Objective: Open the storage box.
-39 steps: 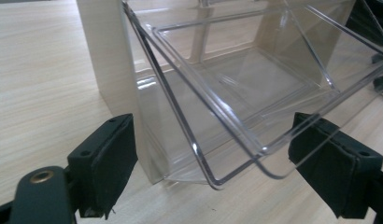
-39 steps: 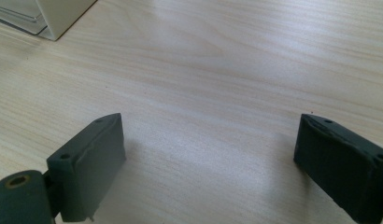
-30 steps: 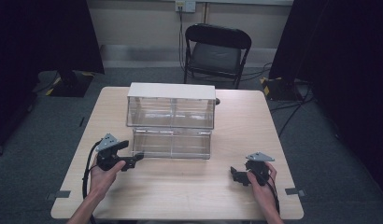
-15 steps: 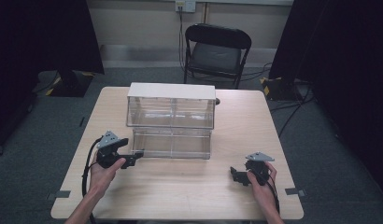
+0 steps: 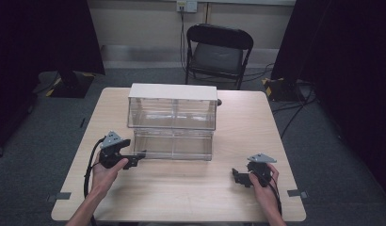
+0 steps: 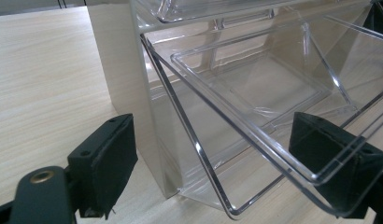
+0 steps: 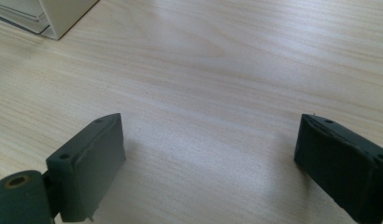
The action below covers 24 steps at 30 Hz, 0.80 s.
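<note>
I had the pale wooden desk (image 5: pixel 191 197) under me, and the clear two-tier drawer cabinet (image 5: pixel 172 120) stood at its middle. Its lower drawer (image 6: pixel 255 107) hung tilted open toward me. My left gripper (image 5: pixel 134 159) sat at the cabinet's lower left corner, fingers (image 6: pixel 105 163) spread around the drawer's front rim. My right gripper (image 5: pixel 238 176) rested well apart, fingers (image 7: pixel 89 161) spread over bare wood.

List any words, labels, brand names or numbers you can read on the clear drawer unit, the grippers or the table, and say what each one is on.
None can be read. The clear drawer unit, its tilted-open lower left bin, the left gripper, the right gripper and the table carry no legible text. The yellow-and-black object on the floor is too small to read.
</note>
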### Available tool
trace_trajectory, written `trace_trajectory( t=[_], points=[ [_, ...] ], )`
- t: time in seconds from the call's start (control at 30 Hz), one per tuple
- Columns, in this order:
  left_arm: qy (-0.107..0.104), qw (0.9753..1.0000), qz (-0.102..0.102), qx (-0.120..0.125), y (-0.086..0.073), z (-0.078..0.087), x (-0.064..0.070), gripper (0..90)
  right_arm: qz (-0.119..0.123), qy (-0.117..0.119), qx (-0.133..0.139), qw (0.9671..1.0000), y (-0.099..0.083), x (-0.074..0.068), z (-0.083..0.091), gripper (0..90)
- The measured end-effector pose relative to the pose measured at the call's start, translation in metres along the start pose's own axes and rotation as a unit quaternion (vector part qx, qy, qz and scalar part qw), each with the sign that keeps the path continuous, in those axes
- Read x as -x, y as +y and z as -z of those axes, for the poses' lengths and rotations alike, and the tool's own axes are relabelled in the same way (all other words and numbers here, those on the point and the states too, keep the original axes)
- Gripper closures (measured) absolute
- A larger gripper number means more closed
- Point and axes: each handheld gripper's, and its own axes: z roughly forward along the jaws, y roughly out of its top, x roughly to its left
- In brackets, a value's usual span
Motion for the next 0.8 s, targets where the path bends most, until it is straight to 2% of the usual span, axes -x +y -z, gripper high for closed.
trace_trajectory(
  t=[0.53, 0.63, 0.8],
  points=[
    [-0.003, 1.0000, 0.000, 0.007, 0.0017, -0.0001, 0.0015, 16.0, 0.000, 0.000, 0.000, 1.0000, 0.0000, 0.0000, 0.0000, 7.8],
    [-0.008, 0.9999, 0.005, 0.013, 0.0042, 0.0011, 0.0017, 15.8, 0.000, 0.000, 0.000, 1.0000, 0.0000, 0.0000, 0.0000, 7.8],
    [-0.007, 0.9998, -0.001, 0.017, 0.0097, 0.0038, 0.0013, 15.8, 0.000, 0.000, 0.000, 1.0000, 0.0000, 0.0000, 0.0000, 7.8]
  ],
)
